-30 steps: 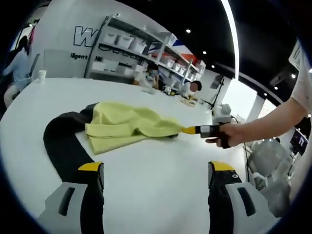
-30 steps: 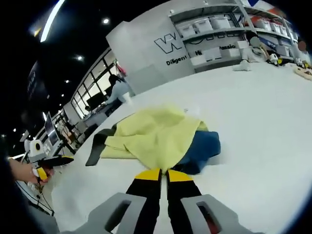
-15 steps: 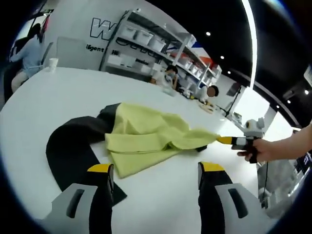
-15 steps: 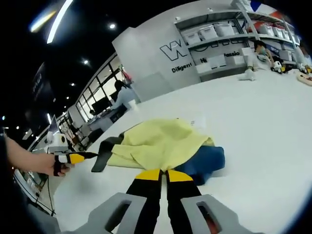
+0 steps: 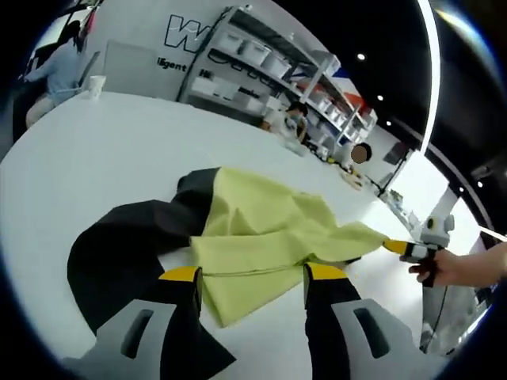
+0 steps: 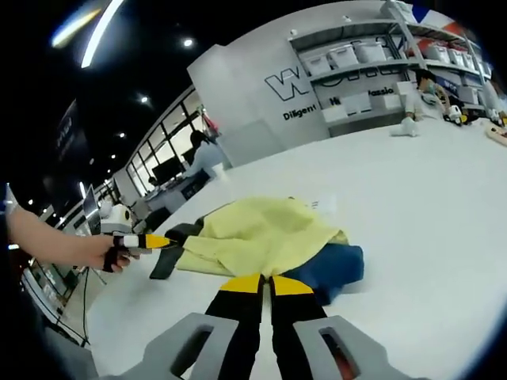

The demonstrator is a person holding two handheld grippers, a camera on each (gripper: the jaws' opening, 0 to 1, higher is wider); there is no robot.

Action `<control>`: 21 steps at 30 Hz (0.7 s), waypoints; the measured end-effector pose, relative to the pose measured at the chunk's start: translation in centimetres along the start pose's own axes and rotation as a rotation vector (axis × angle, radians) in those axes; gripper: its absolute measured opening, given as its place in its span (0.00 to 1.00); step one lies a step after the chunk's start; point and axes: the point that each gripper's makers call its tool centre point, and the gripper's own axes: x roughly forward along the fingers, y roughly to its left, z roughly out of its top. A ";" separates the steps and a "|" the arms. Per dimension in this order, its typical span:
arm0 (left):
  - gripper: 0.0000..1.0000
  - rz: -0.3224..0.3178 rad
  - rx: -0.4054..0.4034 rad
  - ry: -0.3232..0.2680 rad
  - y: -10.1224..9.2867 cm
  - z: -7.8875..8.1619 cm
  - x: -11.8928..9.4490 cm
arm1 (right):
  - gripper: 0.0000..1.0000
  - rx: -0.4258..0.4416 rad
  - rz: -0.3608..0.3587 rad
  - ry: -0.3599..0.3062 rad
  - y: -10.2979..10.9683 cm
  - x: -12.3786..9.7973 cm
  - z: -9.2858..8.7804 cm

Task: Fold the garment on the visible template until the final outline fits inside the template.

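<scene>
At frame top, shelves (image 5: 261,67) hold bins (image 6: 342,54). Your garment (image 5: 269,229) lies mid-frame on the table (image 5: 95,150), over the template (image 5: 127,253). Left gripper (image 5: 249,277) gapes; right gripper (image 6: 265,283) clamps the garment.

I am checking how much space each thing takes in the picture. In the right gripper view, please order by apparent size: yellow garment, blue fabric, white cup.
1. Yellow garment
2. Blue fabric
3. White cup, far off, so its tiny look is partly distance.

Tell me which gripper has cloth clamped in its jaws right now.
The right gripper: its jaws are pinched shut on the yellow garment's edge. The left gripper's jaws stand apart, open over the garment.
</scene>
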 end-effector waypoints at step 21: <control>0.30 0.086 -0.112 0.063 2.9 -0.9 1.9 | 0.00 0.005 0.001 0.005 -1.7 0.0 -0.3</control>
